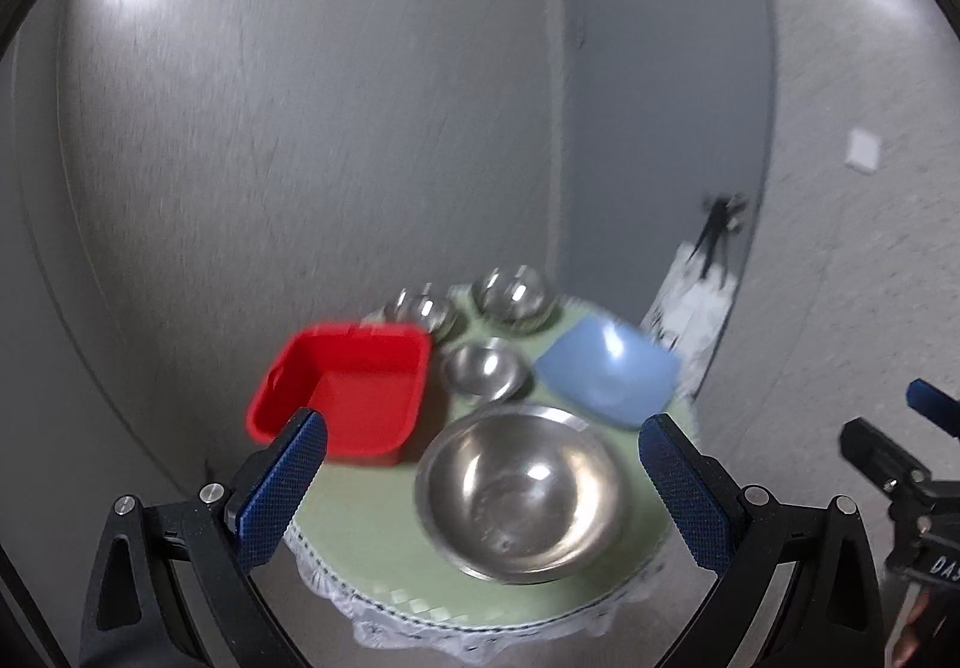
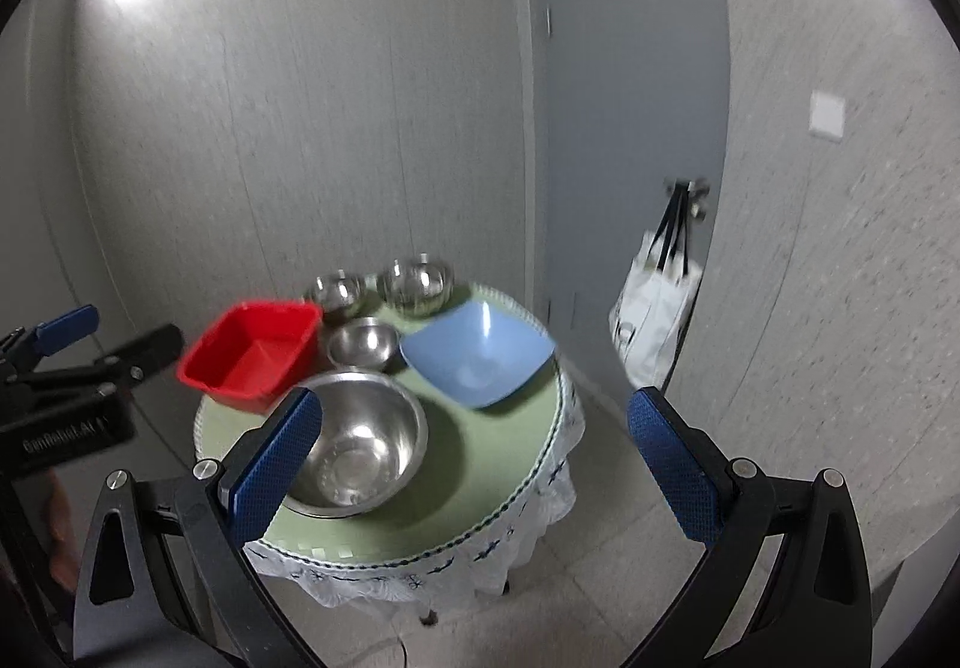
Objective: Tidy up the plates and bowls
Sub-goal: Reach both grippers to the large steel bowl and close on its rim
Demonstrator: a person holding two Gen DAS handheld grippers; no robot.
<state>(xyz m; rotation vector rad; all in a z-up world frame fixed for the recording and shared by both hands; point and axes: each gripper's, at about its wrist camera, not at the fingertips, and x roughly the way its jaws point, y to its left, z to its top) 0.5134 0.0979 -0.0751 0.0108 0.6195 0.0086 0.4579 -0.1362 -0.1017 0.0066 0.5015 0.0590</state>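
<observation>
Left wrist view: the left gripper (image 1: 483, 443) hovers above the round table (image 1: 360, 524), jaws spread wide and empty. Between its blue pads lies the large steel bowl (image 1: 521, 494), at the near side of the green tabletop. The red square tub (image 1: 345, 389) sits to the left of it, overhanging the table edge. The blue square bowl (image 1: 609, 371) sits to the right, tilted at the far-right edge. A small steel bowl (image 1: 485, 370) stands between tub and blue bowl; two more steel bowls (image 1: 513, 296) stand at the back. The right gripper (image 1: 900, 446) shows partly at the frame's right edge; whether it is released or clenched cannot be told here. Frame is motion-blurred.

Right wrist view: the right gripper (image 2: 474, 428) hangs above the table, jaws released and wide, holding nothing. Same layout: large steel bowl (image 2: 354, 440) nearest, red tub (image 2: 252, 356) left, blue bowl (image 2: 477, 353) right. A white tote bag (image 2: 654, 314) hangs on the grey door (image 2: 624, 98).
</observation>
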